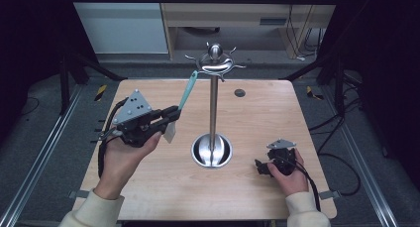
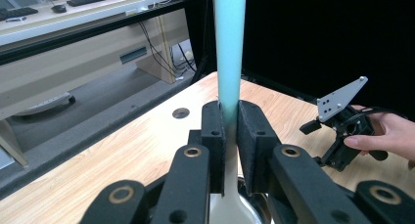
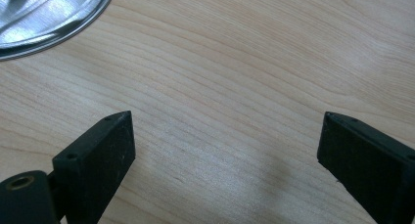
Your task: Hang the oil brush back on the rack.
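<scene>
Clamping the teal-handled utensil (image 2: 229,48) between its two black pads, the left gripper (image 1: 172,114) holds it by the lower part of the handle, with the pale blade end hanging just below the jaws and the handle rising toward one o'clock. In the left gripper view the handle runs straight up out of the closed jaws. The handle's top end lies close to the hooks at the head of the steel rack (image 1: 214,108); whether it touches one cannot be told. The right gripper (image 1: 263,166) rests at four o'clock from the rack's base, its jaws spread wide over bare wood with nothing between them, as the right gripper view makes plain.

Both hands work over a light wooden table (image 1: 148,197) with rounded corners and a small dark round hole (image 1: 239,92) at about one o'clock from the rack's pole. Grey floor, metal rails and cables surround the table, and a pale desk stands at twelve o'clock beyond it.

The rack's round dish-shaped base (image 1: 212,150) sits near the table's centre, shiny and reflecting the pole.
</scene>
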Action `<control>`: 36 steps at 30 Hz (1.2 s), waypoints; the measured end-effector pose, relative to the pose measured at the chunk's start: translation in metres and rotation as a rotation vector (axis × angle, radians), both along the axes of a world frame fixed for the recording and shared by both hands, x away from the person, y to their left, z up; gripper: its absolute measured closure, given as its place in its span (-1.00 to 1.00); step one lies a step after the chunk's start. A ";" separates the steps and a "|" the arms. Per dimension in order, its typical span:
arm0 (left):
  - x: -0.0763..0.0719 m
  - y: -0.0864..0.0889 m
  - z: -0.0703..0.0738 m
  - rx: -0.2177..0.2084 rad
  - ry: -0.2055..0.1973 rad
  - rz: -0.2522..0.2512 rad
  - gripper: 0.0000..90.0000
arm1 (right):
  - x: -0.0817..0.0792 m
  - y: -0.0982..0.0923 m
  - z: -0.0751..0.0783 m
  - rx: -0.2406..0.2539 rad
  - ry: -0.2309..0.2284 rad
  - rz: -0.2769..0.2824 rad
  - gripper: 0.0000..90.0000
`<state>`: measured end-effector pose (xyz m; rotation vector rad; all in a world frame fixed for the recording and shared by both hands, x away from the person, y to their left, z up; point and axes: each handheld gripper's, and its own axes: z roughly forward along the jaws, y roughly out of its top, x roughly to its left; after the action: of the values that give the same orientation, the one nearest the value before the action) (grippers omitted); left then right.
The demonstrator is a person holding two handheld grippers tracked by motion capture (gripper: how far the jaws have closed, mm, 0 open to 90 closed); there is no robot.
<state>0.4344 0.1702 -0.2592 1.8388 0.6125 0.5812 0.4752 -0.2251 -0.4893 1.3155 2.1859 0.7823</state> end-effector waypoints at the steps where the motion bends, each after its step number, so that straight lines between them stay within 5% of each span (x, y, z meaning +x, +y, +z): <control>1: 0.000 0.000 0.000 -0.001 0.000 0.000 0.82 | 0.000 0.000 0.000 0.000 0.000 0.000 -0.83; 36: 0.013 -0.012 -0.006 0.007 0.026 0.001 0.82 | 0.000 0.000 0.000 0.005 0.003 0.001 -0.83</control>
<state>0.4470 0.1579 -0.2647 1.8551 0.6295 0.5608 0.4751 -0.2250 -0.4890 1.3196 2.1884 0.7866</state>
